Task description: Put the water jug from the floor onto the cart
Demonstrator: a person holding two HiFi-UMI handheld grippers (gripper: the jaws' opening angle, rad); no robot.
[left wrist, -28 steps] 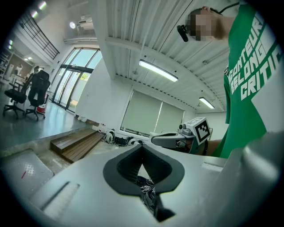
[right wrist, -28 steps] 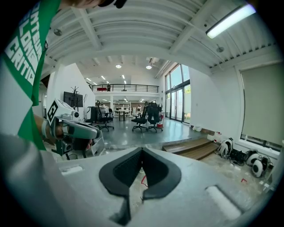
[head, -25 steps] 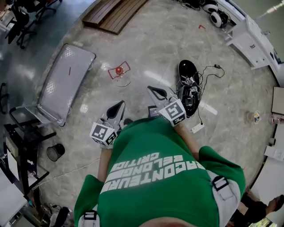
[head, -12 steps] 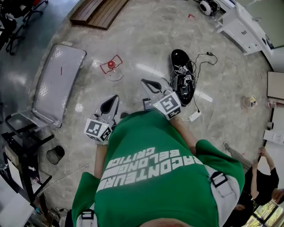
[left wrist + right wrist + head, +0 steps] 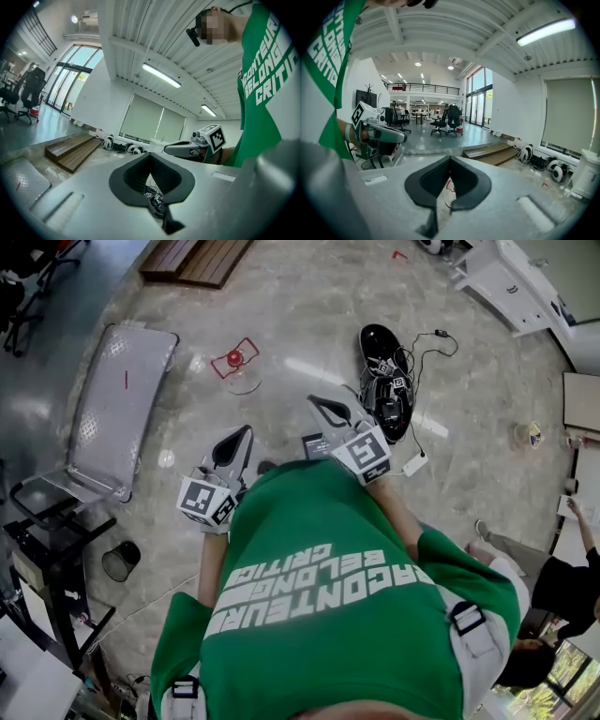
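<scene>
On marbled floor (image 5: 309,315): grey cart (image 5: 122,399) lying flat at left, wooden steps (image 5: 192,257) beyond, black bin (image 5: 120,561) near left, black device (image 5: 377,341) with cables and white power strip (image 5: 413,465) at right; only bare floor between jug and cart. Jug (image 5: 234,367): on floor just right of cart, ahead of both grippers, clear body, red cap, red outline about it; upright, cap up, long axis vertical, judged from steeply above. Left gripper (image 5: 242,435) and right gripper (image 5: 321,405): fingers closed tight, nothing held, well apart from jug.
</scene>
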